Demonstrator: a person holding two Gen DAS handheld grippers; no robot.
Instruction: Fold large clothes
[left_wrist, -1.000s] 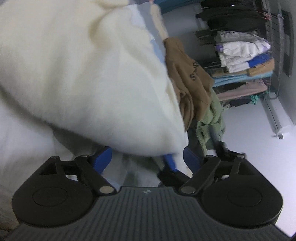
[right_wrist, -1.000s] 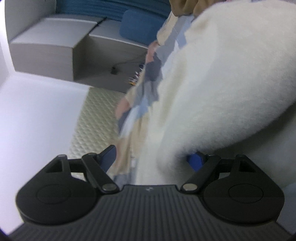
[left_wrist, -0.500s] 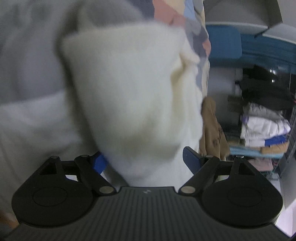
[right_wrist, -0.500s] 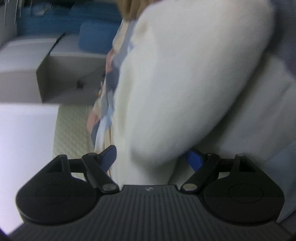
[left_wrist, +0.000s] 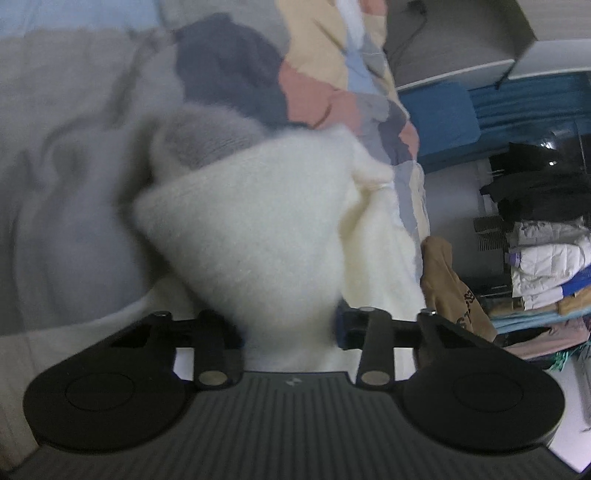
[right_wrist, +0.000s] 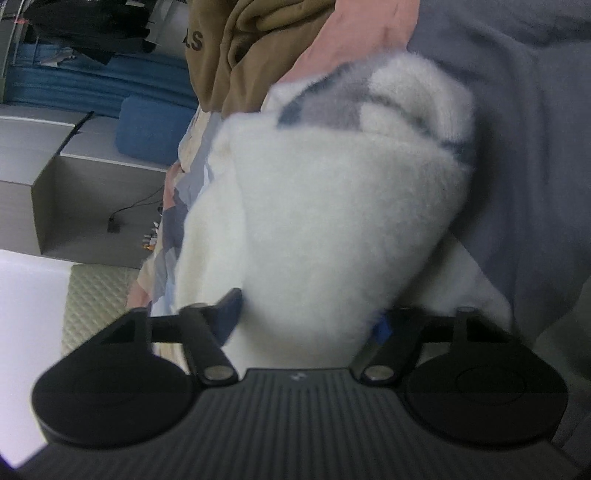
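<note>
A: Left wrist view first. What is the left gripper (left_wrist: 290, 326) doing?

B: Its jaws have just been closing, and a thick fold of the fluffy cream-white fleece garment (left_wrist: 258, 236) sits between them. The fabric fills the gap from side to side, so it looks pinched, though blur and fleece hide the fingertips.

A: And around the claw?

B: Straight ahead, the fleece bunches into a rounded lump with a grey lining showing at its top. Beyond it lies a patchwork bedcover in peach, pink, blue and grey (left_wrist: 332, 74). Left of the claw is grey bedding (left_wrist: 66, 184). To the right hangs a tan brown hoodie with dark lettering (left_wrist: 454, 288), and further right a rack of folded clothes (left_wrist: 546, 266).

A: Now the right wrist view.

B: The right gripper (right_wrist: 306, 325) has also just been closing, with the same fleece garment (right_wrist: 325, 221) packed between its blue-padded fingers (right_wrist: 231, 314) and touching both. The fleece rises directly ahead. Above it hangs the tan hoodie (right_wrist: 251, 44); right of the claw is grey fabric (right_wrist: 535, 147); left is a grey open box (right_wrist: 74, 192).
</note>
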